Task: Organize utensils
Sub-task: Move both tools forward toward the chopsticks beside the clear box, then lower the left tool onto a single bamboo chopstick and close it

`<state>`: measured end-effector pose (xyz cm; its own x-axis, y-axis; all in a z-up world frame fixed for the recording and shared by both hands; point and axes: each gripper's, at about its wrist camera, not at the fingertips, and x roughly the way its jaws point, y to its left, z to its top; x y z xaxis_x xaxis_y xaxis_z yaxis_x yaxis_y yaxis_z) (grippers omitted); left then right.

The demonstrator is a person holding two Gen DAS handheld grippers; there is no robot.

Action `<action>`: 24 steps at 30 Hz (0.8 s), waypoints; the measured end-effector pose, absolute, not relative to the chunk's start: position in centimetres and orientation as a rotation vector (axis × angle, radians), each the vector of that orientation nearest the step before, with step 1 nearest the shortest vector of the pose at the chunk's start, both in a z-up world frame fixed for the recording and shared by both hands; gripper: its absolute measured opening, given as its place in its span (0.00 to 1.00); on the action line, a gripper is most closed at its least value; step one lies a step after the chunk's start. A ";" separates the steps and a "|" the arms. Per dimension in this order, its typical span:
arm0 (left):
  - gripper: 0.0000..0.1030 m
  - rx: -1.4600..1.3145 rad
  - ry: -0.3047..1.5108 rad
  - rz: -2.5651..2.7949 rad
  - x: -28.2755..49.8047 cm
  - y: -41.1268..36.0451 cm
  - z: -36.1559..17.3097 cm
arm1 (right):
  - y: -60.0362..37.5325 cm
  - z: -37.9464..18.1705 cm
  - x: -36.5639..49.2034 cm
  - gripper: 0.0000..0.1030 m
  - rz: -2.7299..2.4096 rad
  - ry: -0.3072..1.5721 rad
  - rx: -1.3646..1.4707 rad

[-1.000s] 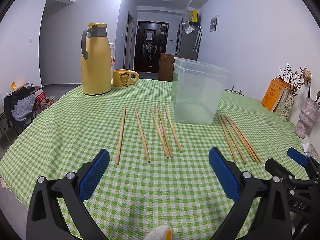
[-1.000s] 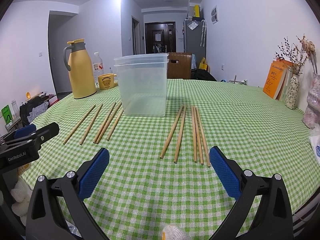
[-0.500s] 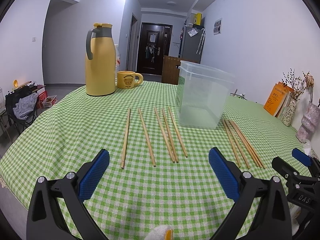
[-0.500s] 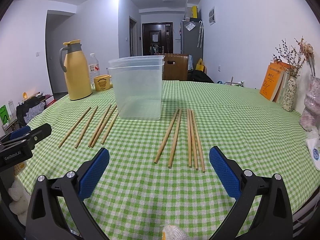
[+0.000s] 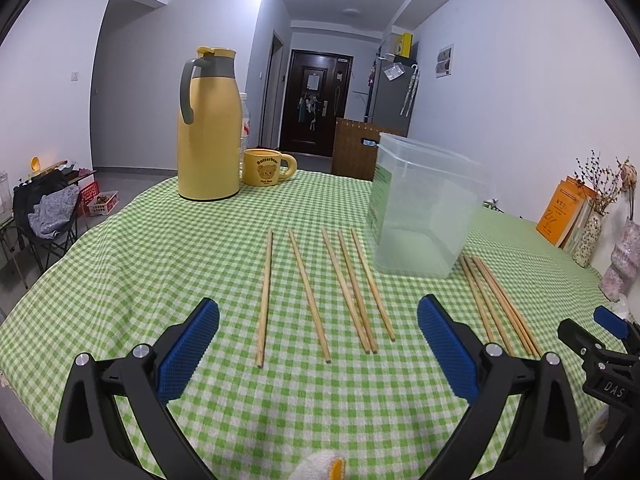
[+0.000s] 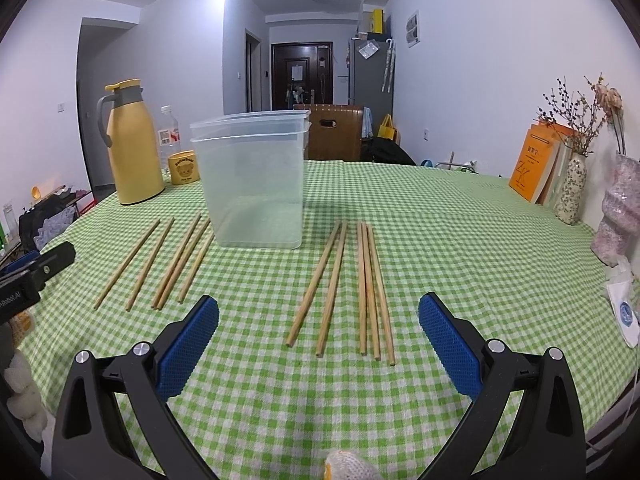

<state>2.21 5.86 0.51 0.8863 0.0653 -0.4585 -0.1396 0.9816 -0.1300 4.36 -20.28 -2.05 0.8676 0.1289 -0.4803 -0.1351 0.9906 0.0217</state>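
Left gripper point(image 5: 318, 342) wide, just short of chopsticks point(image 5: 348, 290).

White walls point(image 6: 480, 60) enclose the room; a dark door point(image 6: 301, 76) stands at 12 o'clock, a grey fridge point(image 6: 370, 72) just right. The table point(image 6: 460, 216) wears green checked cloth.

L black two-finger gripper w/ blue pads point(image 5: 318, 344), jaws spread wide, nothing between, R black blue-padded gripper point(image 6: 319, 346) same, level alongside
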 end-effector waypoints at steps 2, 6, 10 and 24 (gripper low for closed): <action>0.93 -0.165 0.474 0.107 2.6 6.1 0.5 | -20.4 -2.1 4.8 0.94 0.133 0.507 -0.011; 0.93 -0.155 0.474 0.121 3.8 6.7 0.6 | -20.5 -2.0 5.9 0.94 0.125 0.512 -0.007; 0.93 -0.143 0.482 0.131 5.2 7.2 0.8 | -20.7 -1.7 7.0 0.94 0.119 0.507 -0.002; 0.93 -0.099 0.569 0.147 10.6 9.3 1.8 | -20.8 -1.6 11.6 0.94 0.111 0.524 -0.011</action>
